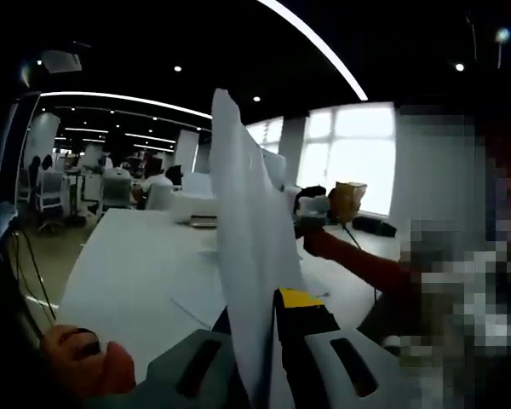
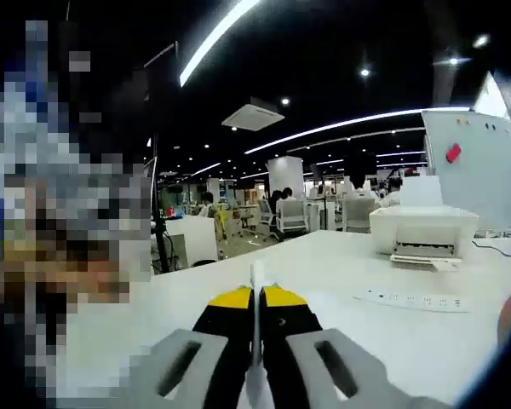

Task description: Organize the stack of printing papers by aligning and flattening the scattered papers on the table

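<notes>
A stack of white printing paper (image 1: 243, 230) stands upright on edge over the white table (image 1: 128, 264), rising from between my left gripper's jaws. My left gripper (image 1: 261, 311) is shut on its near edge, one yellow-tipped jaw showing on the right of the sheets. At the paper's far edge sits my right gripper (image 1: 313, 207), held by an arm in an orange sleeve. In the right gripper view the paper (image 2: 257, 277) appears as a thin edge, and my right gripper (image 2: 257, 298) is shut on it with both yellow tips pressed against it.
A white printer (image 2: 422, 230) and a white power strip (image 2: 409, 300) sit on the table (image 2: 341, 264) to the right. A whiteboard (image 2: 481, 170) stands behind them. A hand (image 1: 81, 358) shows at the lower left. Office chairs and desks lie beyond.
</notes>
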`<state>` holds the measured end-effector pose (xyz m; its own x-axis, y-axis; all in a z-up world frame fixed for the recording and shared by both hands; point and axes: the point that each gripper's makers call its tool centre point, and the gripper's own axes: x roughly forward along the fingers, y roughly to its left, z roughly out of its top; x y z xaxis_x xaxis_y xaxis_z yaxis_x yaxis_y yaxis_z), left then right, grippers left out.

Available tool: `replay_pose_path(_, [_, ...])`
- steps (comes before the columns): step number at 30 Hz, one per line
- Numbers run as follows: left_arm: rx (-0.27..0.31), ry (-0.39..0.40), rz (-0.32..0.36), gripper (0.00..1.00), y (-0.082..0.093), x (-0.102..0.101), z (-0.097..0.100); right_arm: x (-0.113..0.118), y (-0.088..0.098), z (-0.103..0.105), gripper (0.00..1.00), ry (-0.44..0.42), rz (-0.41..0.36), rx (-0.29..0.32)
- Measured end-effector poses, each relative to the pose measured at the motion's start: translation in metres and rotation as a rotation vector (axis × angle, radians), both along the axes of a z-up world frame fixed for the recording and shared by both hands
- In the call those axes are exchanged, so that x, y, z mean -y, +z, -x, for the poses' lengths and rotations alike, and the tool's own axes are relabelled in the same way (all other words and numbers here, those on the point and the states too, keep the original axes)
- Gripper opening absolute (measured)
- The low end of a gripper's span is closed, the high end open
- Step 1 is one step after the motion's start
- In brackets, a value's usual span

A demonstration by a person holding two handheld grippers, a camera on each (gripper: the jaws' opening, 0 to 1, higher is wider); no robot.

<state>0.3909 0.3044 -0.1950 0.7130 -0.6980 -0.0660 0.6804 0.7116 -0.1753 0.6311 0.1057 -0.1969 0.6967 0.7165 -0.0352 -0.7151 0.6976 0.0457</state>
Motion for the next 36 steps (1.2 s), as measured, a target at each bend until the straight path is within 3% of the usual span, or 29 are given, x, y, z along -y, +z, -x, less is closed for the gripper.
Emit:
replay_pose_path(9, [-0.006, 0.002, 0.018, 0.06, 0.001, 0.005, -0.004, 0.008, 0.043, 0.031, 0.0, 0.016, 0.005, 0.085])
replay_pose_path(16, [-0.016, 0.002, 0.034, 0.06, -0.004, 0.012, -0.011, 0.004, 0.101, 0.074, 0.0, 0.055, -0.033, 0.197])
replay_pose_path(23, [-0.06, 0.004, 0.073, 0.06, -0.018, 0.015, -0.022, 0.01, 0.154, 0.11, 0.0, 0.068, -0.024, 0.289])
replay_pose_path(32, [-0.1, 0.014, 0.091, 0.06, -0.036, 0.017, -0.033, 0.019, 0.192, 0.147, 0.0, 0.148, -0.043, 0.301])
replay_pose_path(36, [-0.104, 0.024, 0.094, 0.06, -0.037, 0.012, -0.036, 0.024, 0.193, 0.173, 0.0, 0.226, -0.005, 0.238])
